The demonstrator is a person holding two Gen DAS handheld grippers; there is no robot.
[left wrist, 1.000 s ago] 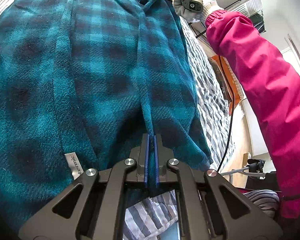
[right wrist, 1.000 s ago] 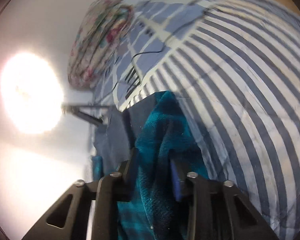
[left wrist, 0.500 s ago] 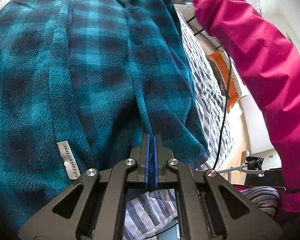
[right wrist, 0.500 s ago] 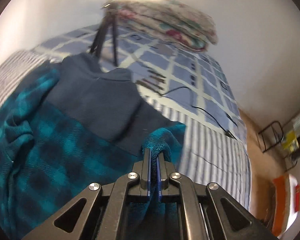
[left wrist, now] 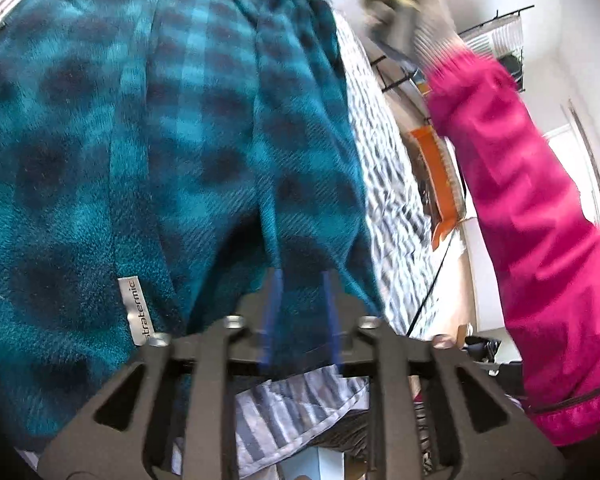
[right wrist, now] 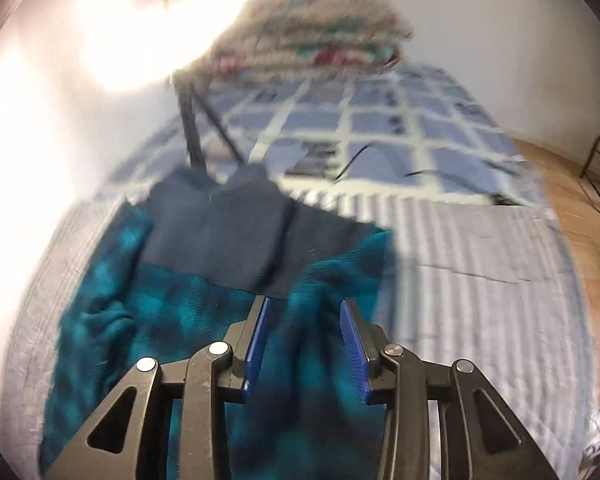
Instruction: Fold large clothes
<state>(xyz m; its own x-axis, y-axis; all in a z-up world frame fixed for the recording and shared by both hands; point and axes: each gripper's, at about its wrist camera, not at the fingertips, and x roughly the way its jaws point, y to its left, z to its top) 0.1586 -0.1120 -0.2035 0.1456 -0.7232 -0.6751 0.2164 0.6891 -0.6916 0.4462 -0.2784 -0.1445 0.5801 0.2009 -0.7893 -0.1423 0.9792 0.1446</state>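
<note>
Both pairs of tongs, clamped on the teal plaid fleece garment (left wrist: 188, 152) half a second ago, are now letting go: the left gripper (left wrist: 300, 316) has its jaws opening, blue pads (left wrist: 271, 312) standing a narrow way apart with the hem fold lying loose between them, and the right gripper (right wrist: 304, 340) is opening too, somewhat wider, a ridge of fleece rising between its pads without being pressed. Spread flat ahead of the left tongs, the garment runs away toward its far end, its long fold line leading straight out from the jaws and a small woven label (left wrist: 135, 304) just to their left. That lie suggests one lengthwise fold has been laid and the cloth is being released to settle in place. Ahead of the right tongs sits the garment's dark navy panel (right wrist: 228, 236), its edge just beyond the pad tips. Under everything is the grey striped bedcover (right wrist: 480, 280), showing to the right of both tongs; further beyond the right tongs lie a blue checked quilt (right wrist: 380, 128) and a blurred stack of folded bedding (right wrist: 324, 36). To the right of the left tongs, a pink sleeve (left wrist: 532, 216) reaches up toward the far end, blurred.
</note>
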